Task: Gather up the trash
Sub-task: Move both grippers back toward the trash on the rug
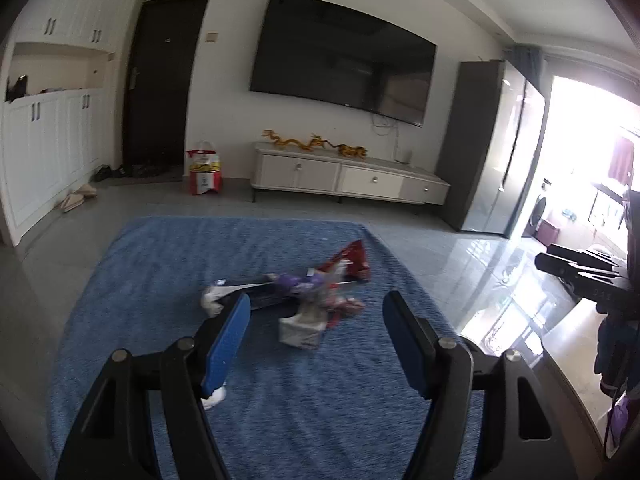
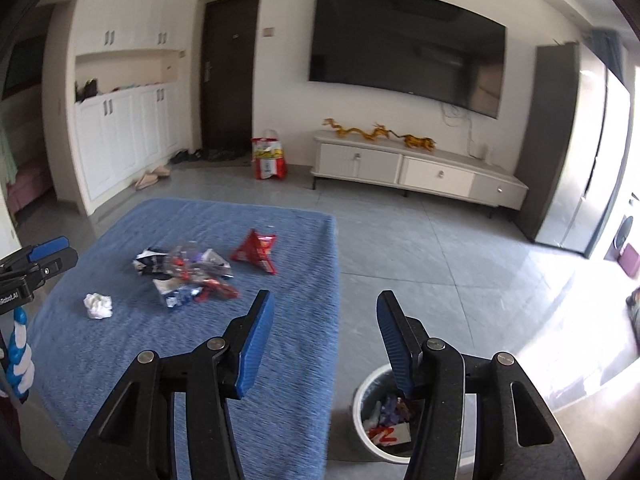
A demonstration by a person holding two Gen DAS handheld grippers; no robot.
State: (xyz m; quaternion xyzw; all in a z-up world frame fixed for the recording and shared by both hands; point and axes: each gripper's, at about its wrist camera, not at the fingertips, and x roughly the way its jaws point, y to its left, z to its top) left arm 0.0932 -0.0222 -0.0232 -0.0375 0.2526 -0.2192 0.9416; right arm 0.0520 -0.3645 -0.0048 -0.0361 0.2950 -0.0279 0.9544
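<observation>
with both the left gripper [image 1: 316, 320] and right gripper [image 2: 326, 320] spread and holding nothing, the next pick should take one loose piece from the wrappers [image 2: 192, 276] heaped mid-cloth [image 2: 280, 380], then carry it past the cloth's right edge to the bin [image 2: 362, 396].

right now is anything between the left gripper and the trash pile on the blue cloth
Nothing visible. The left gripper is open and empty above the blue cloth, and the trash pile lies just beyond its fingertips with only bare cloth between. A crumpled white tissue sits apart from the pile, off to the side.
</observation>
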